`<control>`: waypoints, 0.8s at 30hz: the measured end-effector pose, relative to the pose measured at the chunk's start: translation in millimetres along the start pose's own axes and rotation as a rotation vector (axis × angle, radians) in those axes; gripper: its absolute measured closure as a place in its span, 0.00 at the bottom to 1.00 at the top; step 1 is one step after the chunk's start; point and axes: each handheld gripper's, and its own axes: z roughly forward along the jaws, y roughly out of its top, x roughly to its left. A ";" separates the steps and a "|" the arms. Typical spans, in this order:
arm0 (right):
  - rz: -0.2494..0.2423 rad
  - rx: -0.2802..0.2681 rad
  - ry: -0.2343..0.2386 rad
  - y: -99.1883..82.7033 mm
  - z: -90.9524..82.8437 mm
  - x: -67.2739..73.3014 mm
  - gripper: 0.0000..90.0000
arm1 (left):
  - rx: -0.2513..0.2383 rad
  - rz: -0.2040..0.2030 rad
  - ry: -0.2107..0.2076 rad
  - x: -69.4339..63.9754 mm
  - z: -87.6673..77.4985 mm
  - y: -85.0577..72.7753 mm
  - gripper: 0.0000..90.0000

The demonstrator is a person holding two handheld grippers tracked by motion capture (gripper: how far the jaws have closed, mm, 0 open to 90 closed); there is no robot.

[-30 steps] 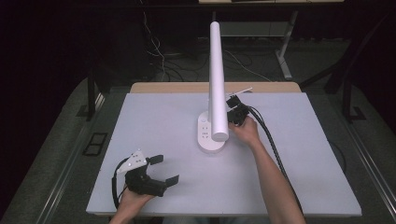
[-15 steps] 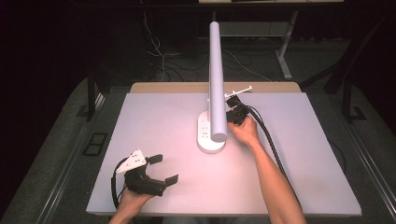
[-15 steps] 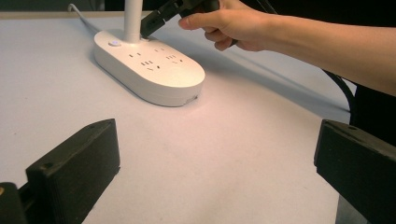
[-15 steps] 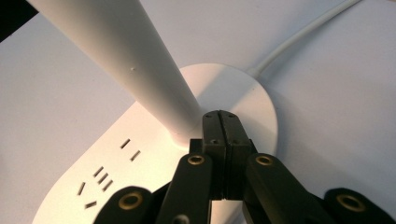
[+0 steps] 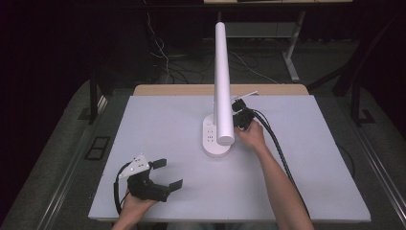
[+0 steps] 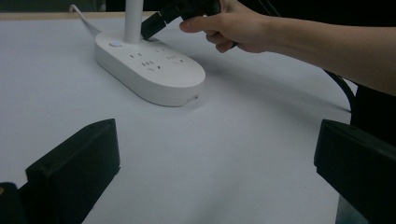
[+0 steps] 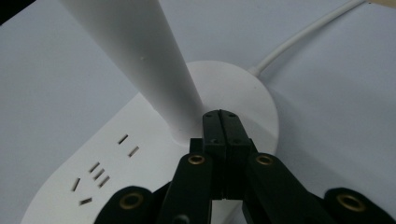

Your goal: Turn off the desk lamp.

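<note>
A white lamp stands mid-table: an oval base [image 5: 214,142] with socket slots and a tall white pole [image 5: 222,76]. My right gripper [image 5: 236,109] is shut, with nothing between its fingers. In the right gripper view its tip [image 7: 220,120] rests at the foot of the pole [image 7: 135,56], on the base [image 7: 140,154]. The left gripper view shows that gripper [image 6: 156,23] and the hand holding it over the base [image 6: 154,70]. My left gripper [image 5: 168,173] lies open near the front left of the table, its fingers [image 6: 74,172] spread wide above bare tabletop.
The lamp's white cord [image 7: 299,42] runs off the base toward the table's far edge. A small round button [image 6: 114,44] sits on the base beside the pole. The right gripper's black cable [image 5: 277,148] trails along the forearm over the grey tabletop [image 5: 311,158].
</note>
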 end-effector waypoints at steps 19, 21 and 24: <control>0.033 -0.026 0.038 -3.7 -2.5 -3.8 1.00 | 0.000 -0.001 0.004 1.5 -0.3 0.0 0.00; 0.025 -0.022 0.027 -3.3 -3.2 -3.3 1.00 | -0.002 -0.003 0.005 1.5 -0.3 0.0 0.00; 0.016 -0.010 0.018 -3.2 -4.9 -3.2 1.00 | -0.003 -0.004 0.005 1.9 -0.7 0.0 0.00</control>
